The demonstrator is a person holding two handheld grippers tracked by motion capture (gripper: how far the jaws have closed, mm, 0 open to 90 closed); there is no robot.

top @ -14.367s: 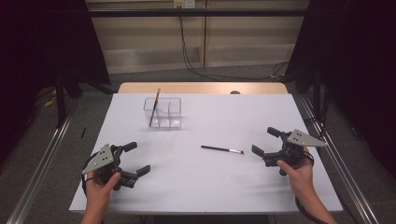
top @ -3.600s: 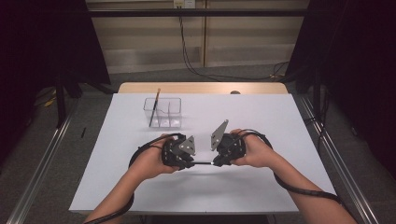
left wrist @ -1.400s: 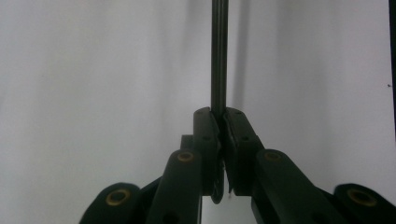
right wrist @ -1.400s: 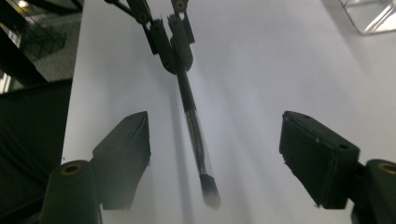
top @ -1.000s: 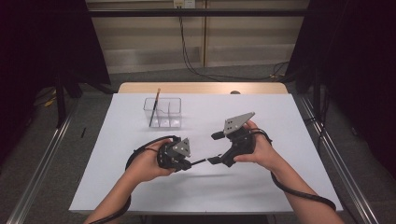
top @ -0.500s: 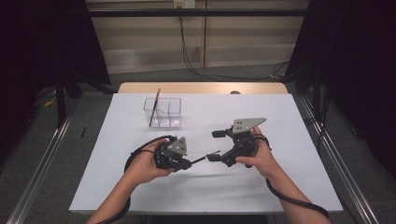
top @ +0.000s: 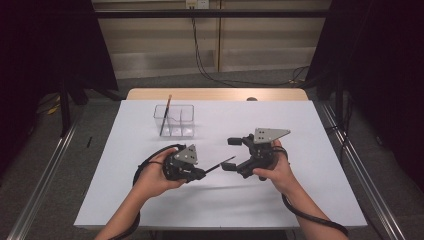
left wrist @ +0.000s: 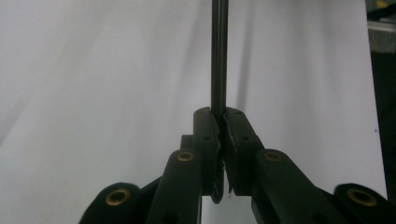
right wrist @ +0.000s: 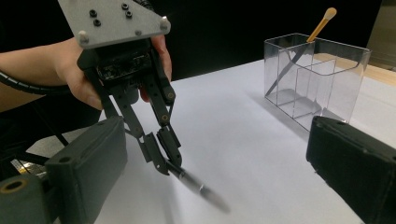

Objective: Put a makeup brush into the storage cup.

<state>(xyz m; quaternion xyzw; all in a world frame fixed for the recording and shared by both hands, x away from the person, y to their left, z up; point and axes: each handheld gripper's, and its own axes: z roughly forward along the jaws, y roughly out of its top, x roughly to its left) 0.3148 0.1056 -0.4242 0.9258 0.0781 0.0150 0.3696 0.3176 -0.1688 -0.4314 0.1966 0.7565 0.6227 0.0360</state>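
My left gripper is shut on a thin black pen and holds it just above the white table. The pen's free end points right toward my right gripper. In the left gripper view the pen runs straight up from my left gripper, whose pads are closed on it. My right gripper stands open. In its view the left gripper holds the pen with its blurred tip low between my wide jaws, touching neither.
A clear compartment box stands at the back left of the table with a wooden-handled brush leaning in it. The right gripper view shows the box and brush. Black cables trail from both grippers toward the table's front edge.
The pen once lay on the table with both grippers apart; now the left gripper holds it. Over the last second the right gripper drew slightly right and lower; the left kept still.
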